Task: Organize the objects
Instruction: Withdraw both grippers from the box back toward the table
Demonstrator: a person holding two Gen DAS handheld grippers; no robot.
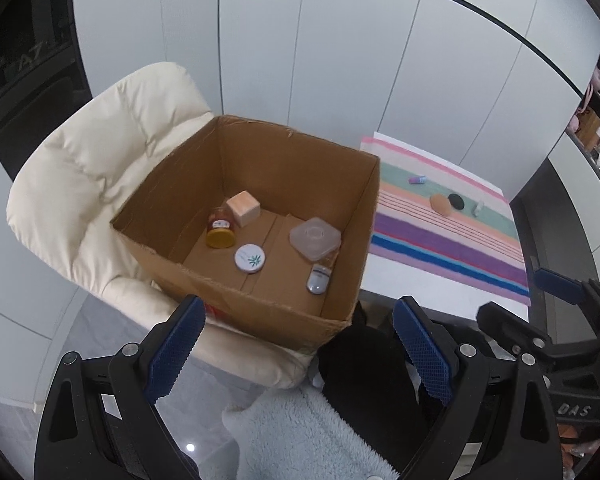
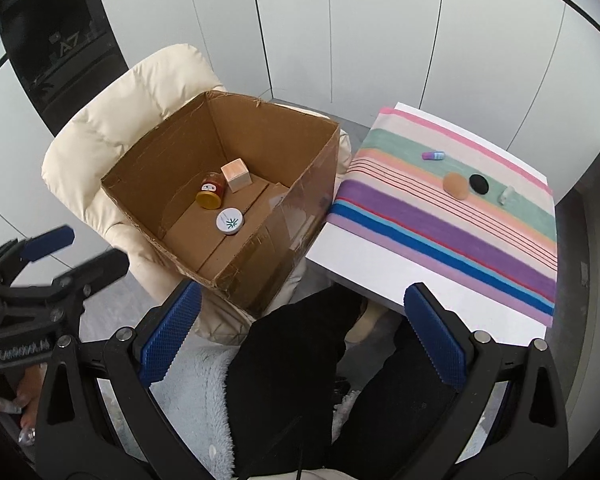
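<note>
Left wrist view: left gripper [image 1: 296, 344] and right gripper [image 2: 300, 332], jaws wide apart and empty, hover before the box [image 1: 342, 216] on a chair [image 1: 88, 168], tabletop [image 2: 360, 256] alongside.

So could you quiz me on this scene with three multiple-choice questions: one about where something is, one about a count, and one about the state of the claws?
1. Where is the round white tin with a green leaf?
A. on the striped cloth
B. inside the brown cardboard box
C. on the floor

2. How many small things lie on the striped cloth?
A. four
B. one
C. seven

3. How do the left claw and right claw stand?
A. both shut on jars
B. one holds a lid
C. both open, holding nothing

Answers: 1 B, the tin rests on the box's bottom. 2 A, a purple tube, tan disc, black disc and pale bottle show. 3 C, the blue pads stand wide apart, nothing between them.
</note>
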